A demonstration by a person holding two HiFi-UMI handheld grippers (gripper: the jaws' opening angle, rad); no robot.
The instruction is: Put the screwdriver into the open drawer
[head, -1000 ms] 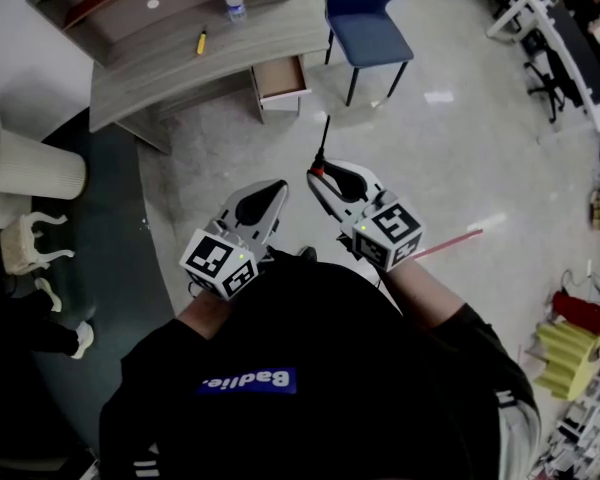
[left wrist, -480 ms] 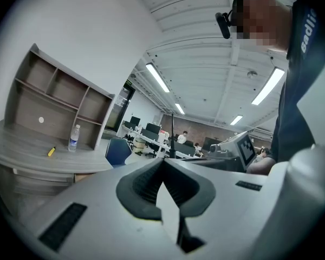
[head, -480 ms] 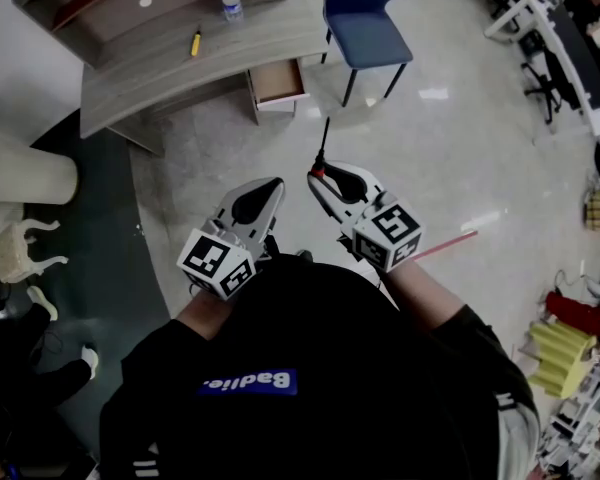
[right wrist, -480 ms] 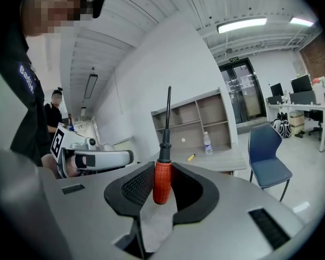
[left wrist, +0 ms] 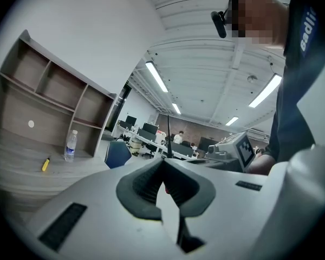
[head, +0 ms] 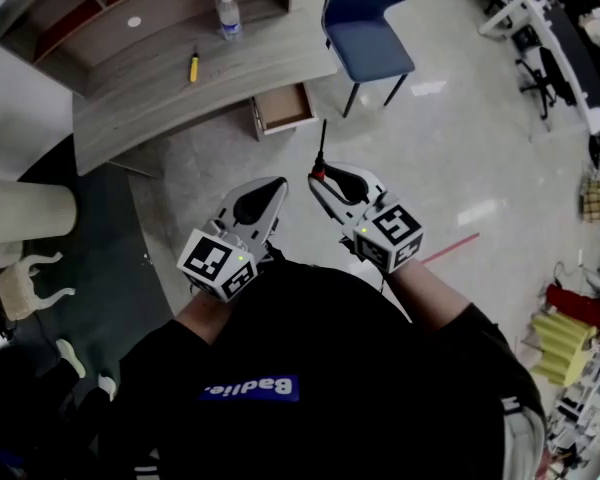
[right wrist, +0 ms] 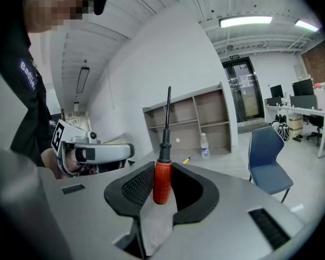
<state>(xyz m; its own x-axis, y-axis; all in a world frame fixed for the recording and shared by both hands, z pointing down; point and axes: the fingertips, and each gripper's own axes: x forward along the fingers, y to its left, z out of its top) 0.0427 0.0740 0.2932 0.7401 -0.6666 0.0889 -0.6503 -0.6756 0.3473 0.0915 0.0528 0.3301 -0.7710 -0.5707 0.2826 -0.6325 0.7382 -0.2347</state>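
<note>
Screwdriver is clamped by its red handle between the dark ribbed pads of the right gripper, with the thin black shaft standing straight up out of the jaws. In the head view the same tool is seen carried in front of the person's body, over bare grey floor, its shaft pointed toward the open drawer. The drawer is pulled out from under the near end of the long grey desk, and it is well apart from both grippers. Nothing of the screwdriver is over or inside it.

The left gripper is closed, its pads met at the tips, and nothing is held between them. It is carried just beside the right gripper, at about the same height, with a narrow gap left between the two.

On the desk top a small yellow tool is laid flat, and a clear water bottle is stood upright farther back, near the open shelf unit that is set along the rear of the desk. A blue chair is placed on the floor beside the drawer end of the desk. More desks with monitors are seen in the far background of both gripper views.
</note>
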